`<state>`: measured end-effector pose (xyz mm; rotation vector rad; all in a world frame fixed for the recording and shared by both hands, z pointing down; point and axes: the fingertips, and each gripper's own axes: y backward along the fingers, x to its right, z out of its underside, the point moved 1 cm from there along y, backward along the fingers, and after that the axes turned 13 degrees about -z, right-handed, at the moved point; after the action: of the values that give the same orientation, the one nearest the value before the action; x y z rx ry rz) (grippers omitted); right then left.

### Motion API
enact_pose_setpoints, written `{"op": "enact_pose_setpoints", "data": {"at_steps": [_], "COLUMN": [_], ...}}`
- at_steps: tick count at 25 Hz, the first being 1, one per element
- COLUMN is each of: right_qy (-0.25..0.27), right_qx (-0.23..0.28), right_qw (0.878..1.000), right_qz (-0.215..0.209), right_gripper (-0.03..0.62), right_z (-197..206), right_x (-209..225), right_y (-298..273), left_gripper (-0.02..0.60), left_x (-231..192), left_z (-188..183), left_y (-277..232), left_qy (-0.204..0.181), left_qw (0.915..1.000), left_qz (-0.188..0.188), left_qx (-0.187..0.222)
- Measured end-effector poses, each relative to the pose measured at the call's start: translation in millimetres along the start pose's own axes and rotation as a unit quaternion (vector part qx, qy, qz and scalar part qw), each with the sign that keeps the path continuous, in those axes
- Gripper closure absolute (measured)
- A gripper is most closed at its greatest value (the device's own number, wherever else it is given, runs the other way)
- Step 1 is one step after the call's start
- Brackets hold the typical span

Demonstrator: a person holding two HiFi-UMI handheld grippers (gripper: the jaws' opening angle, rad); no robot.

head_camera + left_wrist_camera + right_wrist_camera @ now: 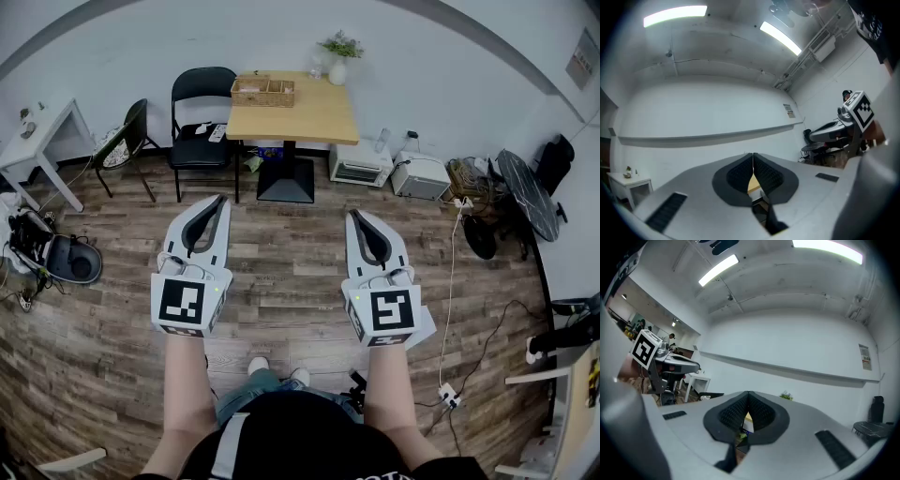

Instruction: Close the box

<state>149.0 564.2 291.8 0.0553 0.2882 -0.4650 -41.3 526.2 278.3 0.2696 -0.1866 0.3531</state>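
While the person stands well back from the counter [314, 117] at 12 o'clock, the head view shows the box [263, 91], a tan woven one, on the counter's far-left corner. Its lid is too small to make out. The left claw [221, 200] and right claw [355, 215] hang side by side over the wood floor [281, 281], well apart from the box. A chair [202, 103] stands just beside the counter at 10 o'clock.

In the left gripper view, the left claw's ribbed pads [740, 174] meet at the tips with nothing between them. White wall and ceiling lie beyond.

In the right gripper view, the right claw's pads [761, 413] are likewise pressed together and empty.

The step in hand looks like the approach. To do it well, walk in squarely and part the jaws before reaching. Find which side the lid hinges on, then steady the box's wall with one claw while the other swings the lid over. A light woven box may slide if pushed unbraced.
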Motion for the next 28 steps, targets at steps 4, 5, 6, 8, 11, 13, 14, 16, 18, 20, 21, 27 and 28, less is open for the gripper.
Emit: {"op": "enact_pose_setpoints", "data": {"at_steps": [4,5,6,8,11,13,14,16,18,20,21,27,28], "right_qy": [-0.002,0.0,0.001,-0.003,-0.023,-0.042,-0.051,-0.068,-0.077,-0.08,-0.08,-0.09,-0.093], "right_qx": [-0.003,-0.002,-0.001,0.006,0.01,0.01,0.011,0.015,0.018,0.017,0.016,0.004,0.0], "right_qw": [1.0,1.0,1.0,1.0,1.0,0.999,0.998,0.996,0.996,0.996,0.996,0.996,0.995], "right_qz": [-0.005,-0.005,-0.004,0.0,-0.009,-0.027,-0.038,-0.051,-0.046,-0.036,-0.033,-0.022,-0.025], "right_gripper": [0.579,0.579,0.579,0.579,0.579,0.572,0.495,0.336,0.3,0.278,0.273,0.273,0.273], "right_z": [-2,-3,-4,-5,-6,-6,-7,-7,-9,-11,-12,-6,-5], "right_x": [-4,-5,-5,-7,-13,-18,-21,-25,-29,-33,-35,-38,-37], "right_y": [3,3,4,3,-2,-7,-11,-20,-28,-36,-40,-58,-62], "left_gripper": [0.569,0.569,0.569,0.568,0.568,0.563,0.521,0.347,0.294,0.265,0.255,0.197,0.191], "left_x": [-1,-2,-3,-7,-18,-25,-27,-31,-38,-49,-56,-86,-90], "left_z": [4,4,4,6,9,11,12,17,23,27,29,38,41], "left_y": [5,6,5,4,3,3,2,-2,-5,-6,-7,-14,-18], "left_qy": [0.01,0.012,0.013,0.015,0.027,0.036,0.04,0.046,0.047,0.048,0.05,0.067,0.071], "left_qw": [1.0,0.9999,0.9999,0.9999,0.9996,0.9993,0.9991,0.9986,0.9983,0.9982,0.9982,0.997,0.9965], "left_qz": [0.001,0.001,0.001,-0.002,-0.006,-0.007,-0.003,0.01,0.013,0.01,0.006,-0.018,-0.023], "left_qx": [0.001,0.002,0.003,0.001,-0.004,-0.007,-0.011,-0.023,-0.031,-0.034,-0.034,-0.035,-0.037]}}
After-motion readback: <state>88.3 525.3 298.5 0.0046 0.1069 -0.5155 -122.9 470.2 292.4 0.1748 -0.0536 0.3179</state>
